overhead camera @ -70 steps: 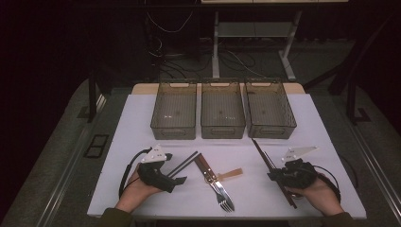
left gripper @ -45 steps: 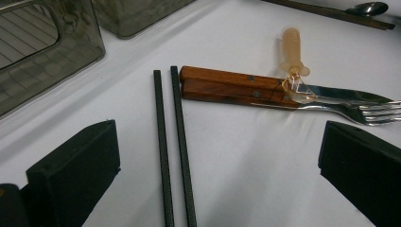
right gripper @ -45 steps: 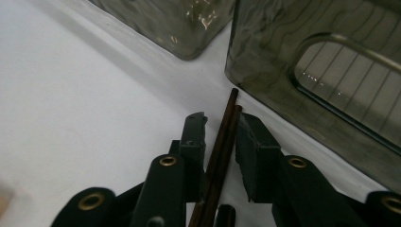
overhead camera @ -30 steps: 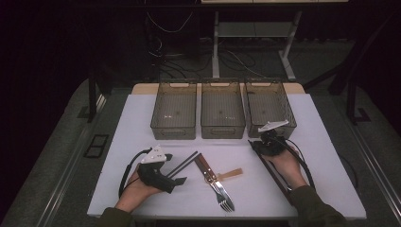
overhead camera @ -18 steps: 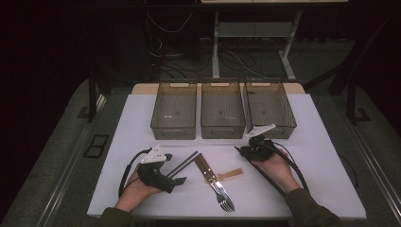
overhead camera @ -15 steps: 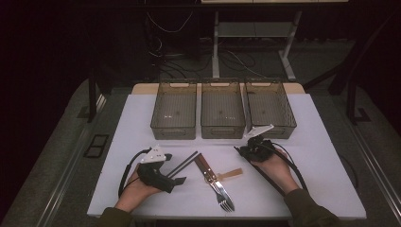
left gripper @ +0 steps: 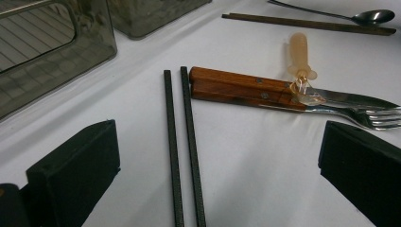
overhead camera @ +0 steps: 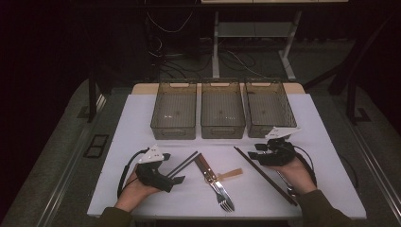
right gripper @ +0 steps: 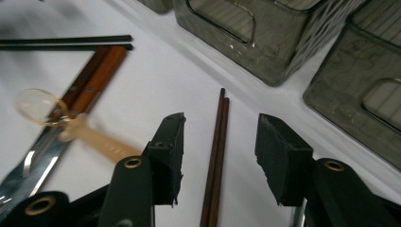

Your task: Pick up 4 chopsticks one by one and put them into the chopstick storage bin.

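A pair of brown chopsticks (overhead camera: 265, 175) lies slantwise on the white table (overhead camera: 142, 123). My right gripper (overhead camera: 254, 152) hovers over their far end. Its jaws have just been opening and now straddle the brown chopsticks (right gripper: 215, 165) without touching them; the right gripper (right gripper: 220, 127) is open. My left gripper (overhead camera: 172, 168) rests at the near left, open wide. A pair of black chopsticks (left gripper: 182, 142) lies on the table between its jaws, untouched by this left gripper (left gripper: 220, 137). The black chopsticks (overhead camera: 185, 162) point toward the bins.
Three smoky plastic bins (overhead camera: 222, 109) stand side by side at the back. A wooden-handled knife and fork (overhead camera: 215, 177) lie in the middle with a pale plastic spoon (overhead camera: 230, 174) across them. A metal spoon (left gripper: 373, 16) lies beside the brown chopsticks.
My right gripper has come away from the front of the right bin toward the near left, over the brown chopsticks, and its jaws stand wider. The left hand has stayed still.
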Available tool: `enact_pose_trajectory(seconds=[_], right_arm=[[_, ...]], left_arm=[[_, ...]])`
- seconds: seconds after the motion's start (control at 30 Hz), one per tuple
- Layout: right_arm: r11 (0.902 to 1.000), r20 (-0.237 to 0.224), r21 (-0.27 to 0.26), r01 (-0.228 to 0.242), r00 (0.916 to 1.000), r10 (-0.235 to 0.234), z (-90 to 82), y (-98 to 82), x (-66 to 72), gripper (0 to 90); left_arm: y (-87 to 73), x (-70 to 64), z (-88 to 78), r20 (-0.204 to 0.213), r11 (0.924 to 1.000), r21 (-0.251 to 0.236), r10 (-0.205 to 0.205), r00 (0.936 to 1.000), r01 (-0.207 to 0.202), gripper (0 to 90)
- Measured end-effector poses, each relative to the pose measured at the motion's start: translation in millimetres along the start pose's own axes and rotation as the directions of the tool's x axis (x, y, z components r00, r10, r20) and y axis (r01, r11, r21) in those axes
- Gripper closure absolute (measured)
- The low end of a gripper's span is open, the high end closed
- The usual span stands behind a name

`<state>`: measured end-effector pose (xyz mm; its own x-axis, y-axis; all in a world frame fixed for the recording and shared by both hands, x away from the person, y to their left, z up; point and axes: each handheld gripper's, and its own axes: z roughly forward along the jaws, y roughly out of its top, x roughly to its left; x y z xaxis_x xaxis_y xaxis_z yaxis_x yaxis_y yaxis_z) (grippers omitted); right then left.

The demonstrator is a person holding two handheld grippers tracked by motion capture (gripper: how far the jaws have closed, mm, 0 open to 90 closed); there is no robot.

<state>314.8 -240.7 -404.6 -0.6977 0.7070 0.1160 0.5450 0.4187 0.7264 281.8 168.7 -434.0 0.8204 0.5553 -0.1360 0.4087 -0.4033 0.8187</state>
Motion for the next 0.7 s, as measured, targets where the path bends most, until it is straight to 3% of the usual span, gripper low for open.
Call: enact_pose_trajectory(seconds=[0.1,0.17,0.37,0.57,0.7], right_arm=[[0.9997,0.006,-0.023,0.009,0.9999,-0.009,-14.7,-9.7,4.8,55.8],[0.9998,0.001,0.014,-0.010,0.9999,0.010,-22.2,-18.0,6.5,58.0],[0.9974,0.030,0.071,0.012,0.9994,-0.014,-34.1,-44.1,10.7,65.5],[0.9908,0.027,0.134,-0.020,0.9995,0.016,-34.4,-56.6,8.5,71.2],[0.9867,0.021,0.162,-0.007,0.9998,0.004,-29.9,-55.8,8.3,76.1]], left_arm=[[-1.1,-0.9,-1.3,0.005,1.0000,0.003,0.003,1.0000,-0.003,0.0],[-1.9,-0.9,-2.3,0.008,1.0000,0.006,0.005,1.0000,-0.005,0.0],[-1.7,-1.0,-2.7,0.005,0.9999,0.010,0.004,1.0000,-0.004,0.0],[-1.1,-2.0,-1.9,0.002,0.9999,0.012,0.008,1.0000,-0.008,0.0],[-1.1,-2.2,-1.8,0.003,0.9999,0.013,0.008,1.0000,-0.008,0.0]])
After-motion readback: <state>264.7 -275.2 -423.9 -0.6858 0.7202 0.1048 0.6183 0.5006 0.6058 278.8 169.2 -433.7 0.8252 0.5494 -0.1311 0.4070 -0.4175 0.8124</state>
